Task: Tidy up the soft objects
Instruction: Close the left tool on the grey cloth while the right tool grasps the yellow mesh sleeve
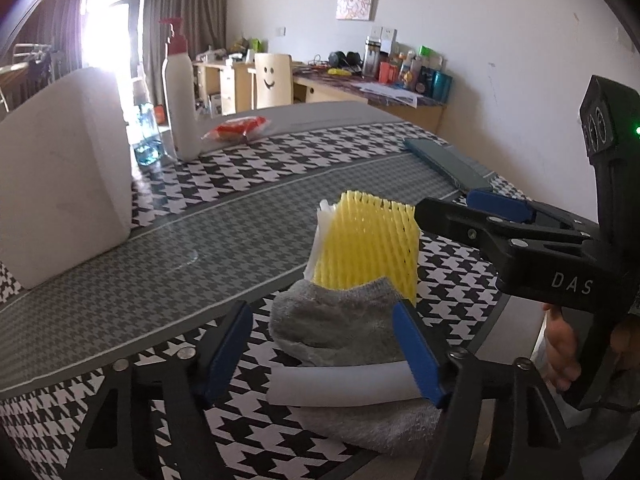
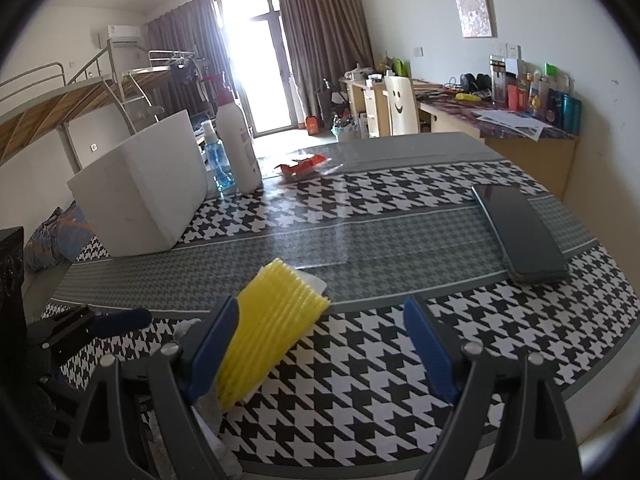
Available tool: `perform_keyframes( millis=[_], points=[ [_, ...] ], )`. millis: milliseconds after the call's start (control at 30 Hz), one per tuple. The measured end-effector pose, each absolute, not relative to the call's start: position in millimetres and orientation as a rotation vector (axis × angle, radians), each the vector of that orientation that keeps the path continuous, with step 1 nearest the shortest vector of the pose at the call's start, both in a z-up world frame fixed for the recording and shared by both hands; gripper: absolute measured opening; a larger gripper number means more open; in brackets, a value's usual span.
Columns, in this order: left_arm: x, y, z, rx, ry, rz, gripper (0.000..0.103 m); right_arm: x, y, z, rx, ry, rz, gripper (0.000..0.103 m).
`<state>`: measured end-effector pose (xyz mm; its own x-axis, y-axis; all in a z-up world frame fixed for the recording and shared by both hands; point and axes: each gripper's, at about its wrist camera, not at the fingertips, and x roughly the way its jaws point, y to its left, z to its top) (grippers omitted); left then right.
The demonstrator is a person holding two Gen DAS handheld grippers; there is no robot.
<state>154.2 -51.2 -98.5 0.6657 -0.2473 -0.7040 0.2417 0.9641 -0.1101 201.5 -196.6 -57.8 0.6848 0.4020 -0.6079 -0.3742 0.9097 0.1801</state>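
A grey sock (image 1: 340, 332) lies near the table's front edge with a white foam roll (image 1: 340, 384) across it. My left gripper (image 1: 322, 308) stands open around both; its right pad (image 1: 416, 352) touches the roll's end, while the left pad is clear of them. A yellow foam net (image 1: 368, 248) with a white foam sheet under it rests just behind the sock. My right gripper (image 2: 320, 304) is open, with the yellow foam net (image 2: 272, 328) lying against its left finger (image 2: 216, 344). In the left wrist view the right gripper (image 1: 452, 204) reaches in from the right, a hand (image 1: 560, 344) on its handle.
A white foam box (image 1: 64, 184) stands at the left, with a pump bottle (image 1: 180, 92), a blue spray bottle (image 1: 146, 136) and a red packet (image 1: 236, 128) behind it. A dark phone (image 2: 520, 232) lies at the right. The houndstooth table (image 2: 360, 380) is glass-topped.
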Motion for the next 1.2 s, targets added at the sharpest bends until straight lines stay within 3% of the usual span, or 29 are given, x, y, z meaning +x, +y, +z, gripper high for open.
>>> perform_keyframes(
  millis=[300, 533, 767, 1033, 1100, 1200],
  points=[
    [160.3, -58.9, -107.3, 0.0, 0.843, -0.302, 0.049, 207.6, -195.2, -63.8, 0.047, 0.712, 0.447, 0.087],
    [166.1, -61.2, -114.0, 0.023, 0.862, -0.281, 0.024, 210.7, -193.9, -68.9, 0.05, 0.728, 0.456, 0.087],
    [167.0, -59.6, -115.4, 0.035, 0.858, -0.272, 0.018, 214.1, -189.5, -75.9, 0.075, 0.772, 0.495, 0.087],
    [163.1, -57.7, -114.2, 0.029, 0.856, -0.275, 0.017, 215.8, -180.0, -84.0, 0.082, 0.827, 0.539, 0.045],
    [162.2, -57.6, -113.6, 0.031, 0.854, -0.276, 0.017, 215.7, -179.7, -85.4, 0.088, 0.835, 0.546, 0.039],
    [161.2, -57.1, -113.2, 0.031, 0.852, -0.272, 0.017, 217.9, -180.3, -89.4, 0.092, 0.866, 0.533, 0.039]
  ],
)
